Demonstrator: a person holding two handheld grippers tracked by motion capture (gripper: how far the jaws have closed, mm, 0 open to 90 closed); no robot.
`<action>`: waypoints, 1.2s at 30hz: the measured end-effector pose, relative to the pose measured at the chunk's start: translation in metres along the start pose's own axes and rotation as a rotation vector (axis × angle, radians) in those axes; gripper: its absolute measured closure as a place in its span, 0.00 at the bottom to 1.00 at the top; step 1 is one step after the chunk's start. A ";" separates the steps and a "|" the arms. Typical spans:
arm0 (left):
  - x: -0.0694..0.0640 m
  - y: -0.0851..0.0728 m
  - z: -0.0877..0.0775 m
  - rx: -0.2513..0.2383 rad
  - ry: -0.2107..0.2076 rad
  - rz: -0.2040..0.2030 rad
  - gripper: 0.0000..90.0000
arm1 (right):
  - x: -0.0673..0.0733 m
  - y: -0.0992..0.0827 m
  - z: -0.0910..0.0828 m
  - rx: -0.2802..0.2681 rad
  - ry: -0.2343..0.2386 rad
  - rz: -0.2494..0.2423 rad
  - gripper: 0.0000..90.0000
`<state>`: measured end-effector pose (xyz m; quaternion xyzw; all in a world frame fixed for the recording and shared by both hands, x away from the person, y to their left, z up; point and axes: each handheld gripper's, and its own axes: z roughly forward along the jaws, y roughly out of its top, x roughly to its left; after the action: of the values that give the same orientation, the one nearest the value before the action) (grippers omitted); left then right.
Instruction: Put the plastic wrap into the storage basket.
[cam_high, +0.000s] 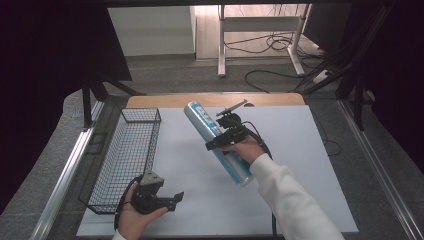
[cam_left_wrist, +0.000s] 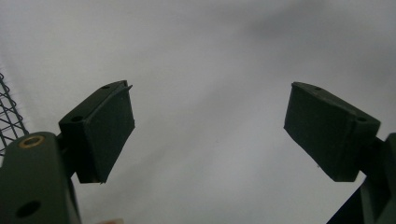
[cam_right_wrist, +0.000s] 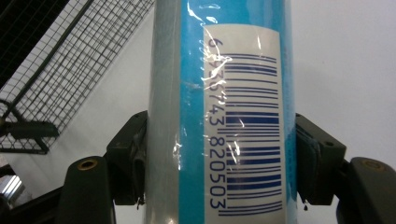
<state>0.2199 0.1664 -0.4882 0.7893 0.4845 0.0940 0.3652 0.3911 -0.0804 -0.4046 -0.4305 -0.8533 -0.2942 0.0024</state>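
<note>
A long blue and silver roll (cam_high: 215, 141) wrapped in clear film is lifted above the white table top, tilted with its far end up and to the left. My right gripper (cam_high: 226, 140) is shut on its middle. In the right gripper view both black pads press the sides of the roll (cam_right_wrist: 224, 107), whose white barcode label faces the camera. My left gripper (cam_high: 170, 199) rests low near the table's front left, held in a hand, jaws apart. The left gripper view shows its two pads (cam_left_wrist: 107, 128) wide apart with only bare white surface between them.
A black wire basket (cam_high: 129, 155) lies along the table's left side, close to the left gripper; its mesh (cam_right_wrist: 60, 79) shows left of the roll. The white table top (cam_high: 300, 165) spreads right of the roll. Beyond the far edge are desk legs and cables on the floor.
</note>
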 end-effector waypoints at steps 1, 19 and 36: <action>0.000 0.000 0.000 0.000 0.000 0.000 0.18 | 0.000 -0.002 -0.001 -0.001 0.001 0.001 0.36; -0.002 0.019 0.007 -0.112 -0.184 -0.196 0.17 | -0.027 -0.072 -0.020 -0.042 -0.006 0.036 0.35; 0.002 0.072 0.046 -0.149 -0.393 -0.397 0.12 | -0.021 -0.086 -0.012 -0.082 -0.018 0.025 0.35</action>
<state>0.2945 0.1266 -0.4735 0.6532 0.5412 -0.0988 0.5202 0.3374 -0.1411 -0.4432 -0.4437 -0.8349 -0.3251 -0.0194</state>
